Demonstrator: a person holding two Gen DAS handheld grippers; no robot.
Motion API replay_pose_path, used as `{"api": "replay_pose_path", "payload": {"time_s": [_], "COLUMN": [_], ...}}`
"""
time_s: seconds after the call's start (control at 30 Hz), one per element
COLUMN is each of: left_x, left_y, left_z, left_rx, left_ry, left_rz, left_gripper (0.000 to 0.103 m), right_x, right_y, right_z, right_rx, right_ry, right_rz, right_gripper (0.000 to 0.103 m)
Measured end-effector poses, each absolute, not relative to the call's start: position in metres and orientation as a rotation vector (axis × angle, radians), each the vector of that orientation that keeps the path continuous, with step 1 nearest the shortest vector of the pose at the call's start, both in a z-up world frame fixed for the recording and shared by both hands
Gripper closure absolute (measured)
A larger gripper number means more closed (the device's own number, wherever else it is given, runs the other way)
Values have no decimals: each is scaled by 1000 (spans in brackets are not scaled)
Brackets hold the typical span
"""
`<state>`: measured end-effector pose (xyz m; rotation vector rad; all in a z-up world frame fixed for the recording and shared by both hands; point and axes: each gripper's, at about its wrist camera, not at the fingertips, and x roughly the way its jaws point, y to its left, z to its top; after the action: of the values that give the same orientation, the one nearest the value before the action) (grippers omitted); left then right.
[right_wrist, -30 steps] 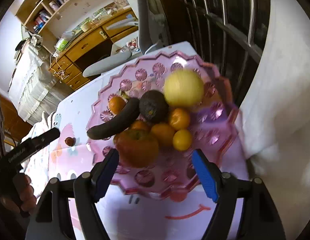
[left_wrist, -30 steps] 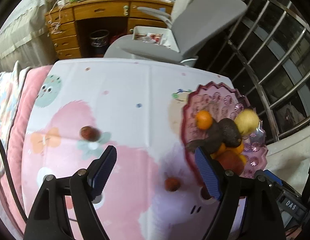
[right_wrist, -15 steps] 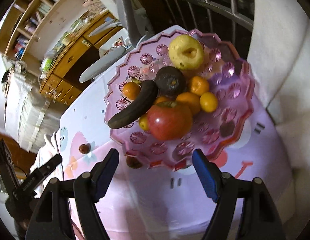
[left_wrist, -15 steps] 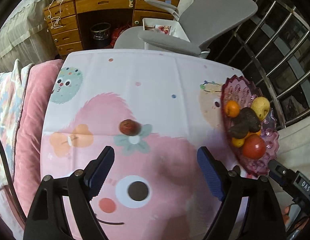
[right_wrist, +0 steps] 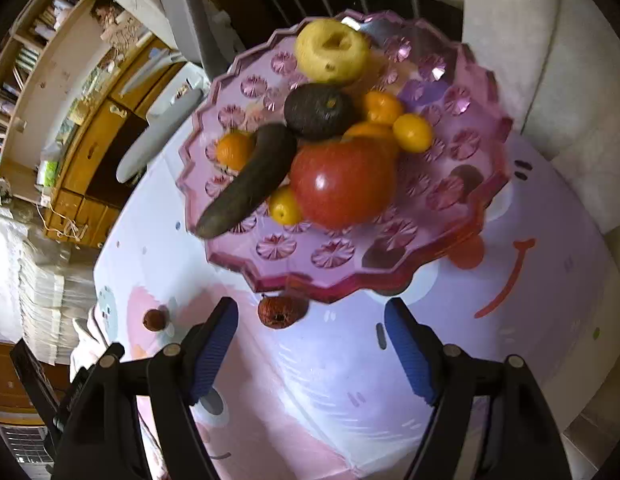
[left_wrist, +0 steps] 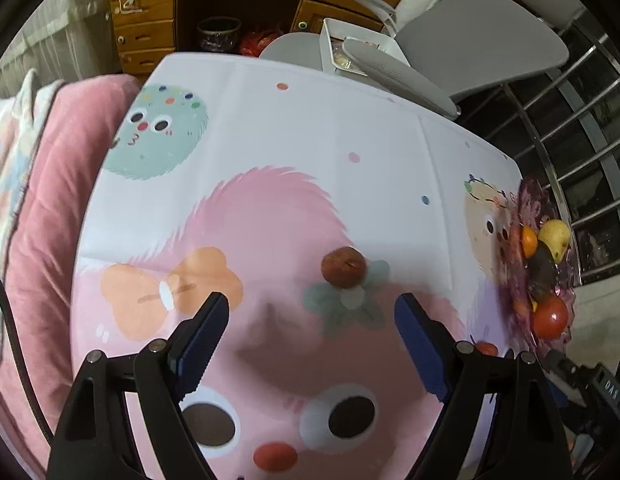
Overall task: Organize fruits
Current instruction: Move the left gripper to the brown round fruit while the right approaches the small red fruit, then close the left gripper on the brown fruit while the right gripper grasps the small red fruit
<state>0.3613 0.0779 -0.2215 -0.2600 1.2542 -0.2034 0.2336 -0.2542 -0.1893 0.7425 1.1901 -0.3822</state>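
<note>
A pink glass fruit plate (right_wrist: pixel 462 200) holds a red apple (right_wrist: pixel 342 184), a dark cucumber (right_wrist: pixel 250 184), an avocado (right_wrist: pixel 318 110), a yellow pear (right_wrist: pixel 332 56) and several small oranges. A small wrinkled red fruit (right_wrist: pixel 280 311) lies on the cloth just in front of the plate, beyond my open, empty right gripper (right_wrist: pixel 310 356). Another small reddish-brown fruit (left_wrist: pixel 344 267) lies on the cloth just ahead of my open, empty left gripper (left_wrist: pixel 312 344); it also shows in the right wrist view (right_wrist: pixel 154 319). The plate (left_wrist: pixel 530 200) sits at the far right in the left wrist view.
The table wears a pink and white cartoon cloth (left_wrist: pixel 294 144). A grey office chair (left_wrist: pixel 470 52) and a wooden desk (left_wrist: pixel 214 4) stand beyond it. A pink cushion (left_wrist: pixel 42 208) lies along the left edge. A metal railing (left_wrist: pixel 582 128) runs on the right.
My left gripper has swung left and closer to the reddish-brown fruit, and the plate slid to the right edge of its view. My right gripper drew back, bringing the wrinkled fruit into view.
</note>
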Motion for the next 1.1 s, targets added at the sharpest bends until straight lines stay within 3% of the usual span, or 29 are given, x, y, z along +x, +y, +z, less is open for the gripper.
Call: {"api": "replay_pose_path", "payload": {"time_s": [0.13, 0.57, 0.7, 0.77, 0.93, 1.1], "left_x": [370, 378, 378, 378, 381, 380], "left_y": [73, 50, 48, 49, 44, 35], "left_z": [-240, -261, -261, -260, -262, -262], "left_rx": [-283, -233, -216, -211, -237, -223], "left_ry": [1270, 1205, 1190, 1184, 1191, 1188], "left_rz": [-239, -269, -266, -265, -302, -313], "left_gripper": [20, 33, 41, 50, 65, 73], "right_x": [244, 276, 280, 281, 283, 284], "right_y": [-241, -205, -205, -203, -200, -200], "right_z": [-202, -238, -244, -247, -251, -251], "right_rx": [710, 586, 573, 570, 556, 545], "right_ry": [1227, 1326, 1335, 1338, 1334, 1335], "right_rz": [-375, -344, -355, -352, -335, -328], "right_gripper": [28, 50, 54, 56, 70, 71]}}
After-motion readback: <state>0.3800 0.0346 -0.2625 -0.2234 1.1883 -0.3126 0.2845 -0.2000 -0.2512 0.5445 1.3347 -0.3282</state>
